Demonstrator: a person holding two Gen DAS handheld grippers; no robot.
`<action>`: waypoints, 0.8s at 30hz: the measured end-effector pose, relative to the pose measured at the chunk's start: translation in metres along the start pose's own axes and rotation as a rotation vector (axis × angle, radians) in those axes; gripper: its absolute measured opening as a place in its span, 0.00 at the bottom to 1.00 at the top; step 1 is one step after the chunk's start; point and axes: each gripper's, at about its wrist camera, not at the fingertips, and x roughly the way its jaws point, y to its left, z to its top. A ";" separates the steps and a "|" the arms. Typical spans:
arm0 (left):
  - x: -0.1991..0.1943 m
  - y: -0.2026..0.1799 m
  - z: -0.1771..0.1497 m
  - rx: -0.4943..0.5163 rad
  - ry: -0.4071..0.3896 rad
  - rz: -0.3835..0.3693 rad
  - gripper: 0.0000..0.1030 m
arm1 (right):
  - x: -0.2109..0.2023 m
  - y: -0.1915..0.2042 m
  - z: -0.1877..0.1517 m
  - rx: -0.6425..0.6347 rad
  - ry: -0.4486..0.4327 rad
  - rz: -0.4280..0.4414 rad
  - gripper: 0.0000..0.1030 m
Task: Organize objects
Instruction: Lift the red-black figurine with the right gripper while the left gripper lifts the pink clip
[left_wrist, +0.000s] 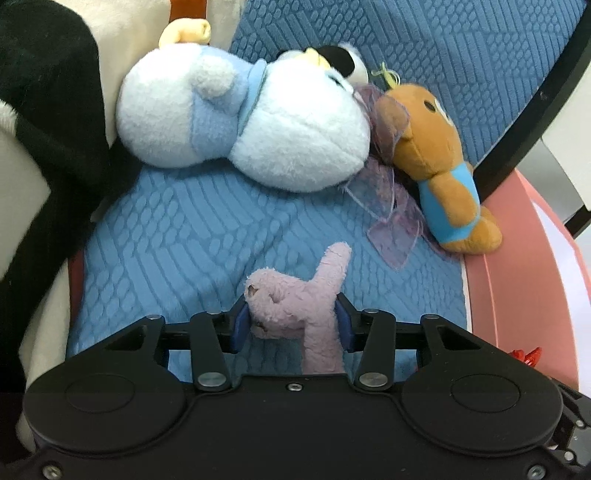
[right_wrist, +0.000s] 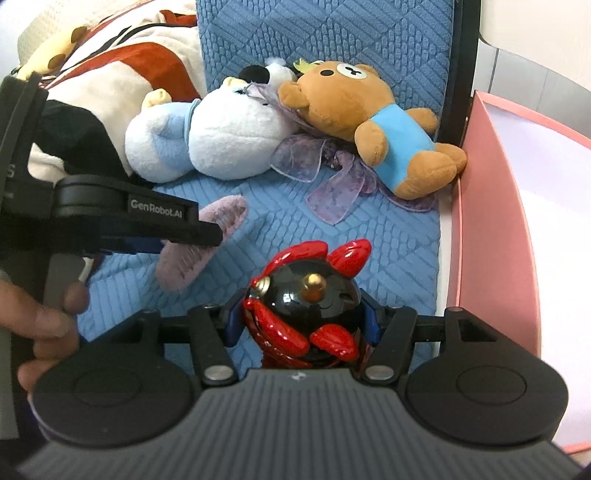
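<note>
The blue cushion (right_wrist: 332, 37) carries a raised brick-like quilted pattern. On it lie a white and pale-blue plush (right_wrist: 221, 144), a brown bear (right_wrist: 354, 107) in a sky-blue shirt, and a sheer lilac ribbon (right_wrist: 332, 192). Beside the cushion stands a pink box (right_wrist: 495, 221); the glossy figurine (right_wrist: 314, 310) is black and red with gold studs, the small plush (left_wrist: 291, 310) mauve-pink.

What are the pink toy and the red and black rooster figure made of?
The pink toy looks like soft plush fabric: its surface is fuzzy and matted. The rooster figure looks hard and glossy, probably glazed ceramic or lacquered plastic: bright reflections sit on its black body and red comb.
</note>
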 end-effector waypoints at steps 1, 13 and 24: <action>-0.002 -0.001 -0.002 0.003 -0.001 0.002 0.42 | -0.001 0.000 0.000 0.005 0.006 0.001 0.61; -0.043 -0.005 -0.010 -0.027 0.024 -0.002 0.42 | -0.048 0.000 0.006 0.044 -0.026 -0.004 0.61; -0.100 -0.030 -0.016 -0.075 0.035 -0.079 0.42 | -0.103 0.005 0.022 0.036 -0.061 -0.011 0.61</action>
